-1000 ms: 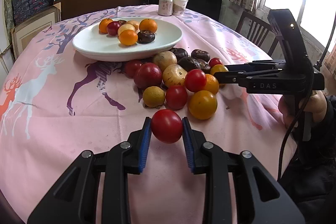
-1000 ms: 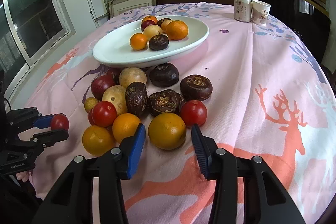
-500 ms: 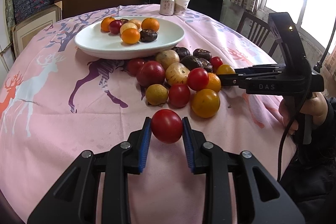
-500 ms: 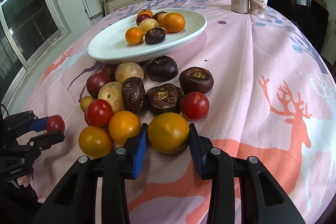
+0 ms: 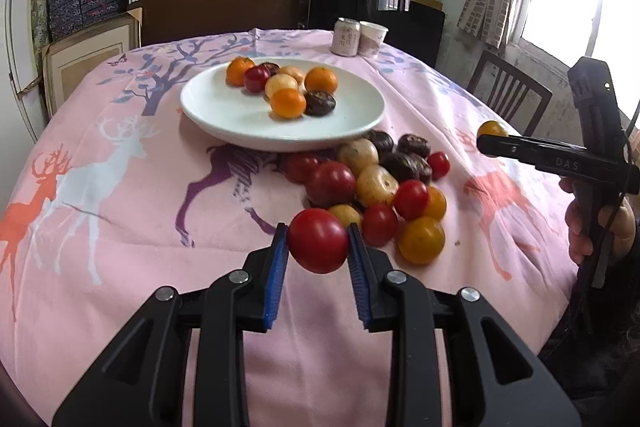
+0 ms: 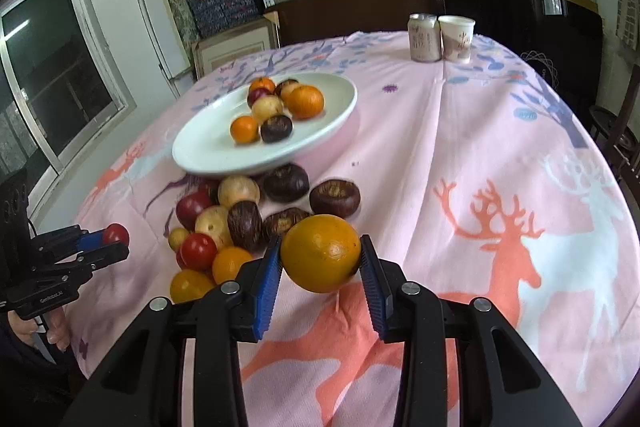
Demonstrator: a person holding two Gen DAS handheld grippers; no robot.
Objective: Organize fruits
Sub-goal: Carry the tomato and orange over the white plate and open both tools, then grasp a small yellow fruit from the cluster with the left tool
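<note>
We had both tools loaded at this moment. Our left gripper [image 5: 318, 247] had its blue-padded fingers [image 5: 276, 279] closed on a round glossy red tomato [image 5: 318, 241], carried clear of the pink deer-print cloth on the worktop [image 5: 120, 195]. Our right gripper [image 6: 320, 263] had its fingers pressed on either side of a round yellow-orange citrus fruit [image 6: 320, 253].

The change over the last second was on the right side. A second earlier that citrus sat on the cloth at the near edge of the pile with the right fingers spread wide around it; half a second earlier they had closed in on it; now it hung above the cloth, and in the left camera it showed up high at the tip of the right tool [image 5: 492, 129], well apart from the heap. The tomato had been gripped through all three moments, and it had risen and come nearer the pile.

So we judged two fruits were in transit at once. The wide white shallow plate [image 5: 224, 115] already held a small cluster of seven or so fruits toward its far side, with bare white on the near side. The loose pile of mixed fruits [image 5: 372, 183] lay on the cloth just beside the plate's near rim, about a dozen pieces not yet sorted. The likely next step for us was to carry both over the rim.
</note>
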